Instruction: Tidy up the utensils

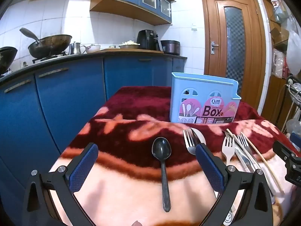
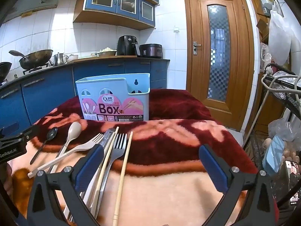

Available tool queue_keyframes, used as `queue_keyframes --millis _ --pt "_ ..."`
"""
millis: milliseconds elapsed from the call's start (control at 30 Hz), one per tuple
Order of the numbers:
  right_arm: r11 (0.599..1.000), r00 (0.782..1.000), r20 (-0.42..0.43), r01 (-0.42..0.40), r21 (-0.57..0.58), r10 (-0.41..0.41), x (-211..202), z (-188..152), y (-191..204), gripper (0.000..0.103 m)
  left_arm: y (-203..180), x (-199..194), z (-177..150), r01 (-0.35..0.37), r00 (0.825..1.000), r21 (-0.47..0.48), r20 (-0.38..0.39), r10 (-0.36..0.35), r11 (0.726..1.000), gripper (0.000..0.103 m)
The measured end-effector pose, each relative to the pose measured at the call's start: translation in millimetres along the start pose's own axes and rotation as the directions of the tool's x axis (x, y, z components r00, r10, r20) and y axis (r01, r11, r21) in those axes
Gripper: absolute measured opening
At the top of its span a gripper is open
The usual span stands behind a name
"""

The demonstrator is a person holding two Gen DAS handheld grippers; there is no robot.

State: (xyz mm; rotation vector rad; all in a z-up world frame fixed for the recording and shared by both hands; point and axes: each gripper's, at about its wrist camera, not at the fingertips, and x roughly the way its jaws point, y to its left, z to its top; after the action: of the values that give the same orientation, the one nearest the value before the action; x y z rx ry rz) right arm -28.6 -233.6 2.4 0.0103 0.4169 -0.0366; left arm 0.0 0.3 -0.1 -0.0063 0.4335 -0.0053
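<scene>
A light blue utensil box [image 1: 204, 98] stands upright at the far side of a table covered by a red and pink fleece blanket [image 1: 131, 116], its label facing the cameras; nothing shows above its rim. The loose utensils lie on the blanket nearer the cameras. A black spoon [image 1: 163, 162] lies alone, bowl toward the box, between the two fingers of the left gripper [image 1: 146, 162], whose jaws are spread wide and grip nothing. To its right lie a steel fork [image 1: 189, 141] over a beige spoon [image 1: 199, 135], partly behind the right finger, then a beige fork [image 1: 228, 150] and a crossed bundle of cutlery and chopsticks [image 1: 263, 156]. In the right wrist view the right gripper [image 2: 151, 162] is also wide open and empty; one chopstick [image 2: 123, 169] lies between its fingers, while a steel fork [image 2: 118, 146], a second chopstick [image 2: 107, 158] and other cutlery pass beside and under its left finger. Behind the table are blue cabinets [image 1: 71, 98], a wok [image 1: 50, 44] on the stove, and a wooden door [image 2: 220, 56].
</scene>
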Motion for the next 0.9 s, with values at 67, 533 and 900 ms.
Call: queue_keyframes --millis 67,533,900 --pt "1.000 1.000 0.000 -0.002 0.002 0.002 0.1 -0.2 -0.3 0.103 0.1 0.0 0.1 0.000 1.000 0.000 0.001 0.000 1.000 0.103" --pt "1.000 1.000 0.002 -0.007 0.007 0.007 -1.8 0.0 -1.7 0.103 1.3 0.6 -0.6 -0.003 1.000 0.004 0.002 0.003 1.000 0.103" --pt "1.000 1.000 0.003 -0.008 0.008 0.008 -0.5 -0.3 -0.8 0.103 1.0 0.5 -0.4 -0.005 1.000 0.005 0.001 0.005 1.000 0.103"
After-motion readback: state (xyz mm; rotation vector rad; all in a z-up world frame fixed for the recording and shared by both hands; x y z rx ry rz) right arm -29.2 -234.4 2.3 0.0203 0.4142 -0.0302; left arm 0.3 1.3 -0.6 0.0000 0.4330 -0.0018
